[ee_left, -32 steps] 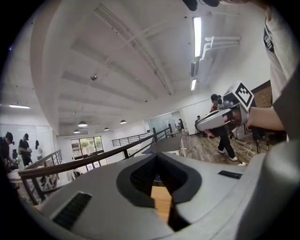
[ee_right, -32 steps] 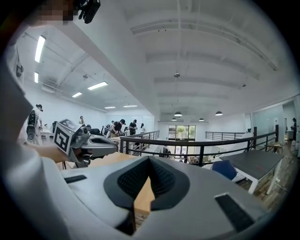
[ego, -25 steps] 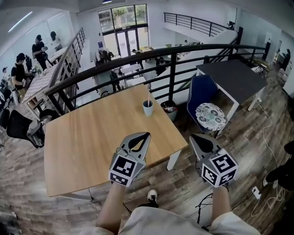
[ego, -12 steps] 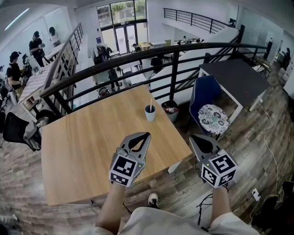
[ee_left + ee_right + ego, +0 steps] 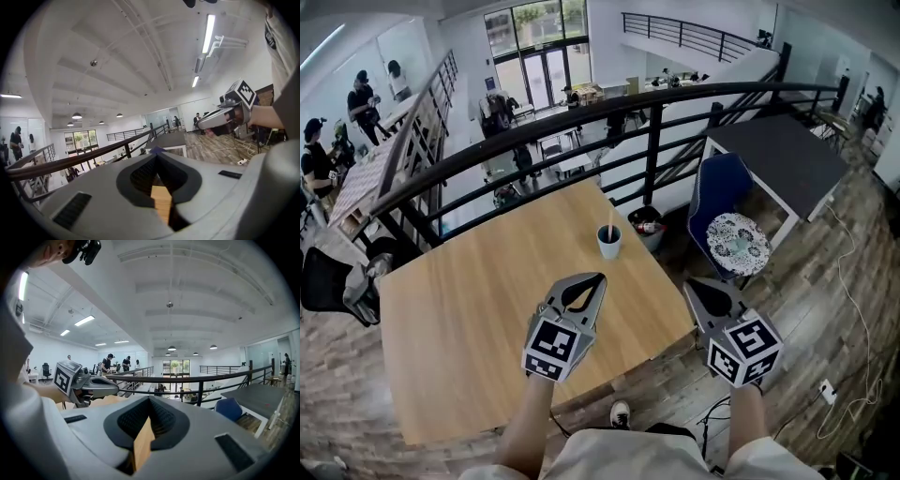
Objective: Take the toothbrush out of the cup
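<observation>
A small blue-white cup (image 5: 608,244) stands near the far right corner of the wooden table (image 5: 478,300), and a thin toothbrush (image 5: 610,228) sticks up out of it. My left gripper (image 5: 600,277) hovers over the table's near right part, short of the cup, with its jaws shut and nothing in them. My right gripper (image 5: 690,281) hangs just off the table's right edge, shut and empty too. The cup shows in neither gripper view. The left gripper view catches the right gripper (image 5: 220,119) held in a hand; the right gripper view catches the left gripper (image 5: 89,385).
A black railing (image 5: 647,141) runs behind the table. A blue chair (image 5: 712,187) with a patterned cushion (image 5: 734,241) and a dark table (image 5: 778,155) stand at the right. A bin (image 5: 647,225) sits just past the cup's corner. Cables (image 5: 848,309) lie on the wooden floor.
The head view has drifted, so the table and cup sit slightly lower and further right in frame. Both grippers keep the same pose, still shut.
</observation>
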